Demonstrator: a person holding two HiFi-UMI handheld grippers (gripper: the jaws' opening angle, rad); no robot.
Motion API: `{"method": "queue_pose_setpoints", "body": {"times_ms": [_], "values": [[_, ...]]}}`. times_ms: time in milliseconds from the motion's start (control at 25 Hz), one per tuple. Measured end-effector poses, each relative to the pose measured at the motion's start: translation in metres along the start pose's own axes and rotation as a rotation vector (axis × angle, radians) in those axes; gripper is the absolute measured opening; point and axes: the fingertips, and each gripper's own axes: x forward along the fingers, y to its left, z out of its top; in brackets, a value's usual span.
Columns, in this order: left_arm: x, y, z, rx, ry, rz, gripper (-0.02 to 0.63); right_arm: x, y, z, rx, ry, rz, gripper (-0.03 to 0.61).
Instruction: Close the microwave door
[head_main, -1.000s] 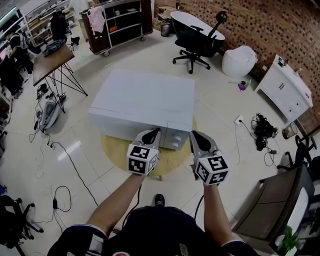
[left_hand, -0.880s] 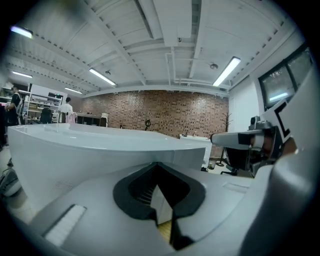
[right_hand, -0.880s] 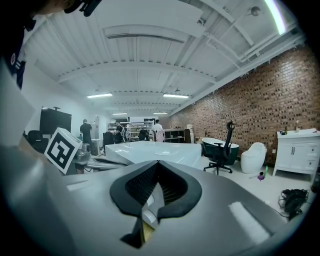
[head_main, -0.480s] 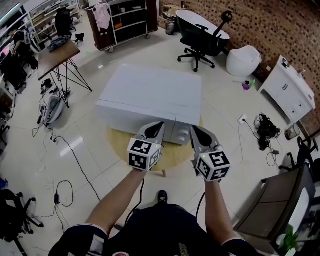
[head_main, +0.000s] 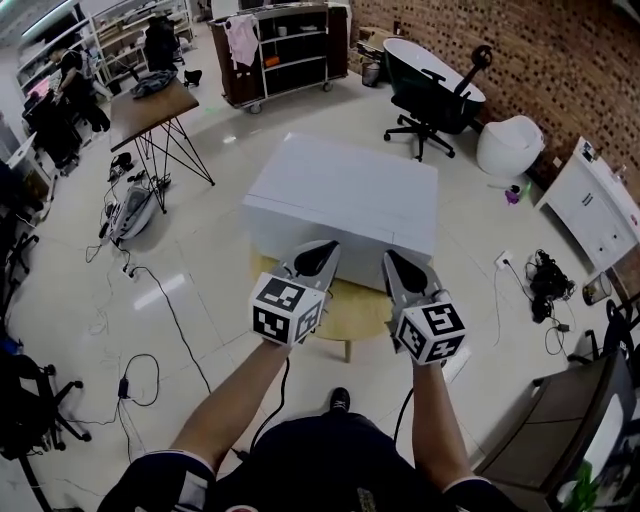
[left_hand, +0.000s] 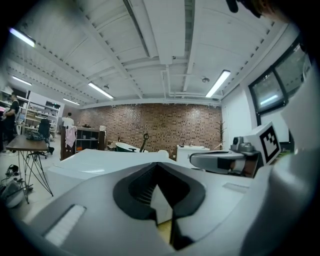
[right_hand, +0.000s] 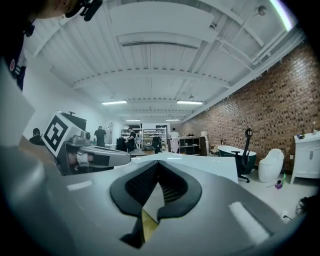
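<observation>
The white microwave stands on a round wooden table in the middle of the head view, and its door looks shut flat against the front. My left gripper and right gripper hover side by side just in front of it, both shut and holding nothing. The left gripper view has its jaws closed, with the microwave's top behind them. My right gripper points over the same white top. The grippers hide most of the microwave's front.
A black office chair and a white pouf stand behind the microwave. A white cabinet is at the right, a folding table and a shelf cart at the back left. Cables trail over the floor.
The head view has shifted, so the microwave now lies further right and up. Both grippers stay shut side by side and now cover more of its front.
</observation>
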Motion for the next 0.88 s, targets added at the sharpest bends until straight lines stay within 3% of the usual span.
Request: {"method": "queue_pose_setpoints", "body": {"times_ms": [400,880], "values": [[-0.048,0.02,0.009,0.002,-0.022,0.029,0.011,0.015,0.046,0.015,0.017,-0.026,0.064,0.002],[-0.066,0.025,0.002,-0.006,-0.008,0.025,0.011,0.02,0.07,0.013,0.01,-0.02,0.095,0.0]]}}
